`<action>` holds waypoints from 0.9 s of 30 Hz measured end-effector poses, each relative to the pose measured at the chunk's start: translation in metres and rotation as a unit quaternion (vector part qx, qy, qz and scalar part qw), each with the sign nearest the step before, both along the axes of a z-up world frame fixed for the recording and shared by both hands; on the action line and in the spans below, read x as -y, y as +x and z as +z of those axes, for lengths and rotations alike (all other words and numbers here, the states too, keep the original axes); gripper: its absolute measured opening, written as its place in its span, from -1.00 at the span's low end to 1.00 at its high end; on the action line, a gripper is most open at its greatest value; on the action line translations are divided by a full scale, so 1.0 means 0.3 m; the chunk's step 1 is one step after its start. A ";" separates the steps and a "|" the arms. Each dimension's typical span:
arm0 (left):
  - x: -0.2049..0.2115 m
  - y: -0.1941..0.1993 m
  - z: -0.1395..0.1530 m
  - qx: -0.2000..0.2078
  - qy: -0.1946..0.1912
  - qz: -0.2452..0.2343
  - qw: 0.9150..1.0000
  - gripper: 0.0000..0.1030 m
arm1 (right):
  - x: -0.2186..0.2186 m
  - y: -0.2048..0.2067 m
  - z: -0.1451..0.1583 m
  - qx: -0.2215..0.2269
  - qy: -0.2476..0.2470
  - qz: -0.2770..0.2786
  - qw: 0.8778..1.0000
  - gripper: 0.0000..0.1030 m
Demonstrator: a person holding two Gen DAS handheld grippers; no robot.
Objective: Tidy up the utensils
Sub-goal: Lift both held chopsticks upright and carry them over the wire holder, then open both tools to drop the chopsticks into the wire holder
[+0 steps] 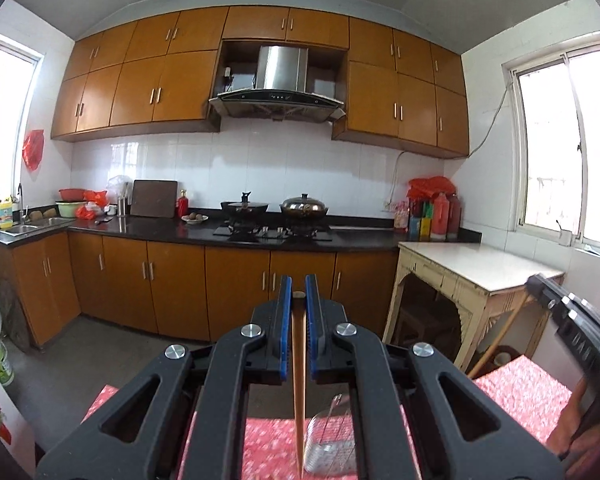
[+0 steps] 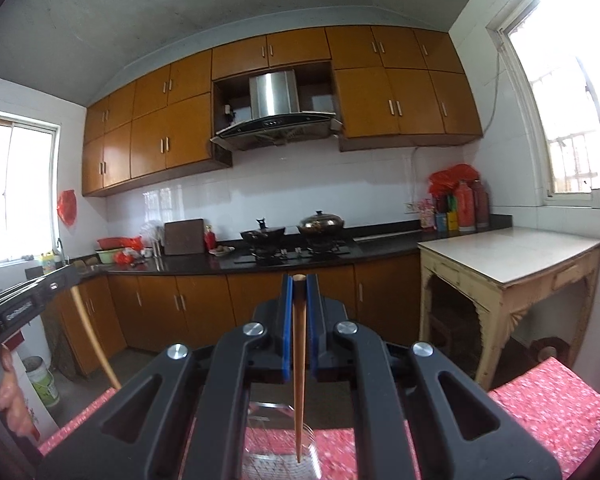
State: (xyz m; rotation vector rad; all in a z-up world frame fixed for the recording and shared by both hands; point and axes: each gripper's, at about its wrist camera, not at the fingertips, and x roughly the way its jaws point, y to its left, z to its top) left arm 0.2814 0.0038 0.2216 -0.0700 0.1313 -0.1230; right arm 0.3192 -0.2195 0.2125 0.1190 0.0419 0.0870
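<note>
two views look forward along two sets of handheld tongs in a kitchen, above a surface (image 1: pixel 524 396) covered with a red flowered cloth.

in the left wrist view, the left tongs (image 1: pixel 299 292) are closed on a wooden chopstick (image 1: pixel 299 380). its thick end sits between the blue pads near their tips, and its thin end hangs down toward the camera. below it on the cloth stands a wire mesh utensil holder (image 1: pixel 332 440), near the front edge of the surface; the chopstick's tip shows just left of it. at the right edge of this view the right tongs (image 1: pixel 540 284) appear, blurred, gripping a second chopstick (image 1: pixel 500 336) that slants down toward the surface, with part of a hand (image 1: pixel 576 424) under them.

in the right wrist view, the left tongs (image 2: pixel 70 278) show at the left edge with their chopstick (image 2: pixel 94 340) slanting down to the cloth's left corner, and fingers (image 2: pixel 8 392) below. in the centre the right tongs (image 2: pixel 299 280) are clamped on their chopstick (image 2: pixel 299 380), thick end up between the blue pads, thin tip hanging over the rim of the holder (image 2: pixel 276 440).

behind, a dark counter (image 2: pixel 380 246) carries two lidded pans on a hob.
</note>
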 end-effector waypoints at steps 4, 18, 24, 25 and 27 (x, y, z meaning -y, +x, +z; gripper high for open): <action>0.055 0.070 -0.004 -0.009 -0.011 -0.005 1.000 -0.86 | -0.049 0.096 -0.007 -0.006 -0.006 0.005 1.000 -0.85; 0.111 0.293 -0.198 -0.058 -0.016 0.016 0.998 -0.86 | -0.043 0.376 -0.207 -0.084 0.006 0.024 0.996 -0.85; 0.107 0.351 -0.258 -0.094 -0.020 0.014 0.995 -0.86 | -0.052 0.423 -0.283 -0.110 0.004 0.028 0.994 -0.85; 0.107 0.352 -0.259 -0.096 -0.017 0.015 0.995 -0.86 | -0.051 0.430 -0.291 -0.115 0.003 0.028 0.993 -0.85; 0.104 0.357 -0.262 -0.102 -0.015 0.016 0.995 -0.86 | -0.047 0.445 -0.305 -0.123 0.005 0.026 0.992 -0.80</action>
